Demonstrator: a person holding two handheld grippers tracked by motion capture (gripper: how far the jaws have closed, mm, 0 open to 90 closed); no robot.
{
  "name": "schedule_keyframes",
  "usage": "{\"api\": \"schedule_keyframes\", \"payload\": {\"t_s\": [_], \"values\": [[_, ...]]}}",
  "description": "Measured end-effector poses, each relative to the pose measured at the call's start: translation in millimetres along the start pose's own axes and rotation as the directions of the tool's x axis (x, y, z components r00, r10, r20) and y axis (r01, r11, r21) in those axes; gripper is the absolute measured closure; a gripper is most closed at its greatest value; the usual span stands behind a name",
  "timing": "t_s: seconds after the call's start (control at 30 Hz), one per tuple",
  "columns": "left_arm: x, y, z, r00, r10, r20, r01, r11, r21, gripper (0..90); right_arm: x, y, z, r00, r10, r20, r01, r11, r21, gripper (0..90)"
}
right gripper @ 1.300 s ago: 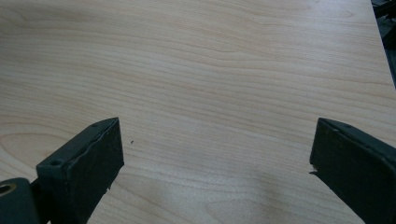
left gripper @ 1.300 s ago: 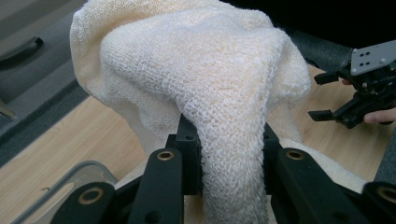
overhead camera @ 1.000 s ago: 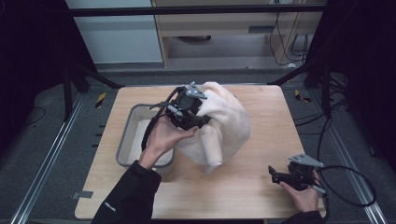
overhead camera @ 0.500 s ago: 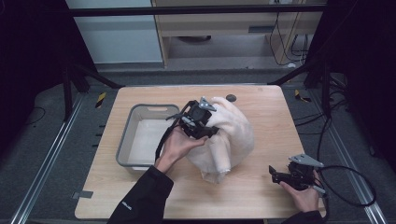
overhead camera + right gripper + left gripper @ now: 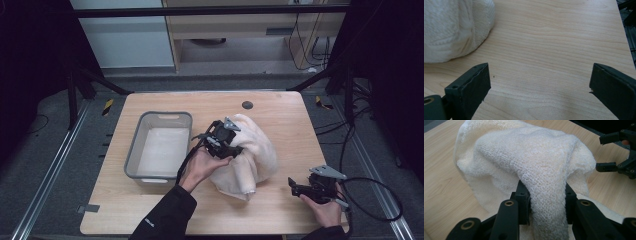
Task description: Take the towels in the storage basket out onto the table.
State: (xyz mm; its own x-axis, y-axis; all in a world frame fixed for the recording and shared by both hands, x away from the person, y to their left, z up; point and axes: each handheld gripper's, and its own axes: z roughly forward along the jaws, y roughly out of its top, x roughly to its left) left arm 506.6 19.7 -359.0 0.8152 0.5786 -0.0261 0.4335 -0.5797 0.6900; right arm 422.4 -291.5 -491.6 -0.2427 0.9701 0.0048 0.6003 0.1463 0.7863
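A cream terry towel (image 5: 257,155) lies bunched on the wooden table (image 5: 290,120), right of a grey bin. My left gripper (image 5: 234,149) rests on its left side, and a thick fold of towel (image 5: 524,152) fills the gap between the jaws (image 5: 544,192). The jaws have just been opening a little, with the pads still against the fold. My right gripper (image 5: 293,186) sits low at the table's front right, open (image 5: 539,80) over bare wood, with the towel's edge (image 5: 451,30) to its upper left. That same gripper (image 5: 616,152) also shows in the left gripper view, beyond the towel.
An empty grey plastic bin (image 5: 131,155) stands on the left half of the table. A small dark round spot (image 5: 247,105) marks the wood near the far edge. Dark frame legs and cables flank the table; a cable (image 5: 380,200) loops off the right gripper.
My left hand has come down and to the right with the towel, from above the bin's right rim to the table's middle. The towel has sunk into a lower heap. The right gripper kept still.
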Motion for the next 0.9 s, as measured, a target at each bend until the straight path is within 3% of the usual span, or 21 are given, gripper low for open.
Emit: {"api": "schedule_keyframes", "payload": {"t_s": [0.2, 0.6, 0.9], "values": [[-5.0, -4.9, 12.7, 0.9999, -0.002, -0.014, 0.002, 0.9999, -0.016, 61.9, -0.5, -0.4, 0.4, 1.0000, -0.002, 0.004, 0.002, 1.000, 0.001, 3.6], [-9.8, -19.1, 41.6, 0.9998, 0.007, -0.020, -0.006, 0.9994, 0.034, 51.2, -0.2, -0.6, 0.6, 1.0000, 0.003, -0.001, -0.003, 1.000, 0.004, 3.6], [-7.7, -29.4, 53.9, 0.9997, -0.006, -0.024, 0.008, 0.9980, 0.063, 42.6, -1.1, -1.0, 1.0, 1.0000, -0.003, 0.002, 0.003, 1.000, 0.006, 3.6]]}}
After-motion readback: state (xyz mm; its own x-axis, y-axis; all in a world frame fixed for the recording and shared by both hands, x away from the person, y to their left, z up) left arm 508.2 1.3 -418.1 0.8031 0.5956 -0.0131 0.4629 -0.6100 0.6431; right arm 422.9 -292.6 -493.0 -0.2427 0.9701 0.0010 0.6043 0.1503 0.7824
